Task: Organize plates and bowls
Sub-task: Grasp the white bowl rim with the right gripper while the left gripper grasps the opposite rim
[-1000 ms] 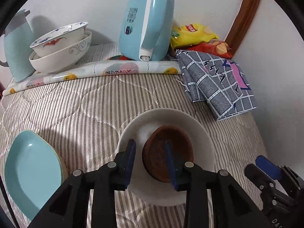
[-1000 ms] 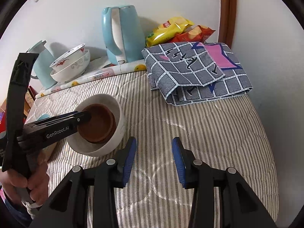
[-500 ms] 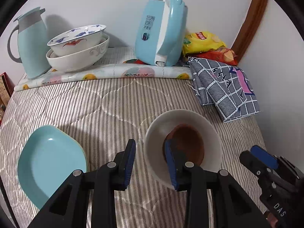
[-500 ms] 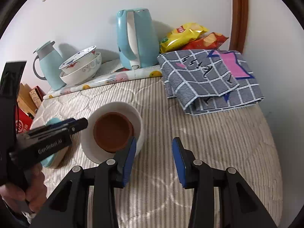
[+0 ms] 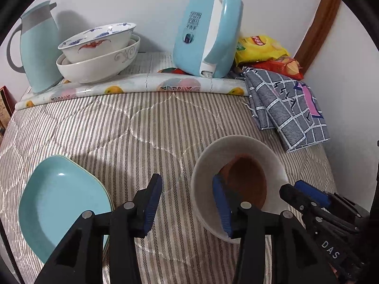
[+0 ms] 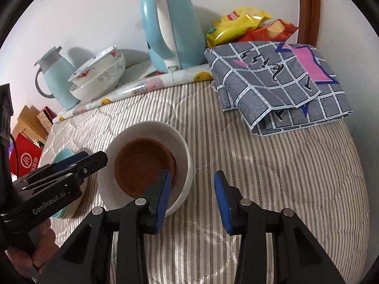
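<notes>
Nearest in the left wrist view, the left gripper (image 5: 187, 203) stands partly open, its jaws having just been opening. Its right pad sits inside the white ceramic bowl (image 5: 206, 172), its left pad outside over the striped quilted cover (image 5: 132, 130), so the bowl's near-left wall lies between them; whether either pad touches the wall cannot be told. A brown shallow dish (image 5: 248, 179) is nested inside the white bowl.

The right gripper (image 6: 190, 198), its jaws having just been closing, straddles the bowl's near-right rim (image 6: 187, 156) in the right wrist view, one pad inside and one outside; contact cannot be confirmed. Its housing reads "DAS" in the left view. The left gripper's body reads "GenRobot.AI", held by a hand (image 6: 40, 246).

To the near left lies a pale turquoise plate (image 5: 59, 201). Farther right sits a folded grey checked cloth (image 5: 286, 111).

Along the far wall, on a fruit-printed mat (image 5: 132, 87), stand a pale blue jug (image 5: 39, 47), a blue-and-red patterned bowl (image 5: 99, 40) stacked in a larger white bowl with grey scrollwork (image 5: 99, 66), and a light blue electric kettle (image 5: 206, 33) bearing unreadable print. Behind the cloth lie a yellow snack bag (image 5: 260, 47) and a red snack bag (image 5: 281, 67); their branding is too small to read.
</notes>
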### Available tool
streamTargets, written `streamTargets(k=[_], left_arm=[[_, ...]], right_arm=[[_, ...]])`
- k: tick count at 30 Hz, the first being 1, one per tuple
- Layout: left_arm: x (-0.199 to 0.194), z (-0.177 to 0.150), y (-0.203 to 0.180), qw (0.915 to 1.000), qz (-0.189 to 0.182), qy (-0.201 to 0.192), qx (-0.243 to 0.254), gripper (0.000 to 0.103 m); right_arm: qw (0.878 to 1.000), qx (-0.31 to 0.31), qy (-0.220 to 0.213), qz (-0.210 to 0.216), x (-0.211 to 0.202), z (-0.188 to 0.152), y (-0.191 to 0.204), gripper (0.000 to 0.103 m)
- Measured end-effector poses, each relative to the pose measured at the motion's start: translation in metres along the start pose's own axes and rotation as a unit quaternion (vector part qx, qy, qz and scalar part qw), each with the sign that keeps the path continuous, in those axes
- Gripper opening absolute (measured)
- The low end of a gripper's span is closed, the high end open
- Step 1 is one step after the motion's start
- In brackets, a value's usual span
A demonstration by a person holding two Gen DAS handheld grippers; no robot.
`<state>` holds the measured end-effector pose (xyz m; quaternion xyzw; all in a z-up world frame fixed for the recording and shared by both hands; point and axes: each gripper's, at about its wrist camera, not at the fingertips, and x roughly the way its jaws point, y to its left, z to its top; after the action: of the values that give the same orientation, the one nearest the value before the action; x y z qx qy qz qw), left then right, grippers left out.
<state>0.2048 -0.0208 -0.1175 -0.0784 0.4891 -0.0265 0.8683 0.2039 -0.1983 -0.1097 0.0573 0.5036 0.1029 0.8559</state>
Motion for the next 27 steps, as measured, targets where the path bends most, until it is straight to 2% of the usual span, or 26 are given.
streamTargets(k=[7,15,19,27], left_arm=[[0.014,0.0,-0.001,0.9999,0.006,0.015,0.004,0.042],[0.024,-0.001,-0.002,0.9997,0.001,0.025,0.001,0.042],[0.028,0.0,-0.002,0.9995,0.017,0.027,0.007,0.042],[0.04,-0.001,0.002,0.9992,0.016,0.037,0.0,0.042]], right_arm=[[1.0,-0.005,0.015,-0.026,0.015,0.0,0.004,0.027],[0.999,-0.004,0.022,-0.038,0.024,0.0,0.007,0.027],[0.998,-0.008,0.022,-0.055,0.027,0.001,0.01,0.027],[0.998,-0.007,0.015,-0.054,0.031,0.0,0.007,0.029]])
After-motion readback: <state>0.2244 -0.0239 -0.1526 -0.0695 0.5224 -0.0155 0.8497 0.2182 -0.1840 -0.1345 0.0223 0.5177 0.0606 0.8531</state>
